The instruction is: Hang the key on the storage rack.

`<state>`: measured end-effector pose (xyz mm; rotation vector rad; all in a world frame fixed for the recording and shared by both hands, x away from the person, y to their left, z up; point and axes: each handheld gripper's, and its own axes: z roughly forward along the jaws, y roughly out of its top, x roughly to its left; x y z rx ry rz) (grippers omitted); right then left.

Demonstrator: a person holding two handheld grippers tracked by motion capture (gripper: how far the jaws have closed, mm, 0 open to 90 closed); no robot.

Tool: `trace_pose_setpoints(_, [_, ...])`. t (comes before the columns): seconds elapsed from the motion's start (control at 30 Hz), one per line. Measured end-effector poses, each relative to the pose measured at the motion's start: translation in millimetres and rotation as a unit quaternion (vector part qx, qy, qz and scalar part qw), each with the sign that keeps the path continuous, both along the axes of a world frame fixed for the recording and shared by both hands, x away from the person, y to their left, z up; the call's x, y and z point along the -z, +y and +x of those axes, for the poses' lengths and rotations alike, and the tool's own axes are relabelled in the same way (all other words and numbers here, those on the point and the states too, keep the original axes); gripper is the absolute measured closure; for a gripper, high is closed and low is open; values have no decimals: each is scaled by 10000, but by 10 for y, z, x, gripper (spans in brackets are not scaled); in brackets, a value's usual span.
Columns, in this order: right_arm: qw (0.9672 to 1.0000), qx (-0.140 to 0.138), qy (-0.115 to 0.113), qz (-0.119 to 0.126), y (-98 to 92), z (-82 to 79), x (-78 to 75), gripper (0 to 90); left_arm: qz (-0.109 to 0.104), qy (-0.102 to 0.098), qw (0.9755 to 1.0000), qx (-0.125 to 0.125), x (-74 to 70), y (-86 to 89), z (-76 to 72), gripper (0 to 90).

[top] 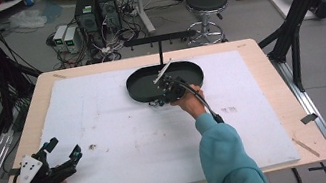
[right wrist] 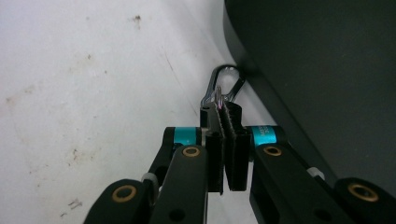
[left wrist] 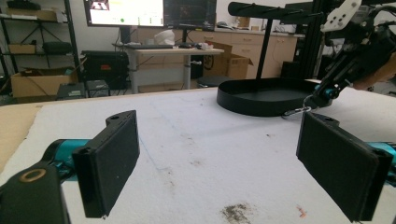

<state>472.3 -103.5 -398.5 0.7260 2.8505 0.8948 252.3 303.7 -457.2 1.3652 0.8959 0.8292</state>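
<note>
The left hand-held gripper sits far to the left of the black tray, near the front edge of the tabletop. Its two jaws stand wide apart with nothing between them, so it is let go and holds nothing. In the left gripper view its flat black pads hang just over the white mat, and a small brown spot on the mat lies a little to the right of this gripper. Next comes the black tray, which rests on the mat toward the far side of the tabletop. A thin black stand rises just behind the tray. The right hand-held gripper is at the front rim of the tray. Its jaws are squeezed tight on a small silver clip. The clip sticks out past the tips of the jaws, and its loop end lies on the mat, right against the outside wall of the tray.
</note>
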Motion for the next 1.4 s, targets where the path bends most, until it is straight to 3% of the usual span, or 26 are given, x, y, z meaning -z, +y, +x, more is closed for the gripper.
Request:
trace_pose_setpoints(0.07, [9999, 41, -26, 140, -25, -3, -39, 892, 1, -2, 10000, 0, 0, 0, 0, 137])
trace_pose_setpoints(0.1, [9994, 34, -76, 322, -59, 0, -80, 892, 1, -4, 10000, 2, 0, -1, 0, 137])
trace_pose_setpoints(0.47, [9967, 184, -286, 739, -208, -39, -317, 892, 8, -8, 10000, 7, 0, -4, -1, 137])
trace_pose_setpoints(0.7, [9913, 391, -522, 1143, -411, -24, -536, 892, 37, -17, 10000, 1, 0, -6, -3, 136])
trace_pose_setpoints(0.93, [9866, 601, -689, 1350, -642, 20, -746, 892, 42, -5, 10000, -2, 0, -5, -1, 137])
trace_pose_setpoints(1.23, [9816, 767, -950, 1469, -773, 105, -1016, 892, 54, -12, 10000, -1, 0, -7, -1, 137])
trace_pose_setpoints(1.4, [9811, 829, -975, 1451, -780, 190, -1117, 892, 49, -25, 10000, 9, 0, -8, -2, 137])
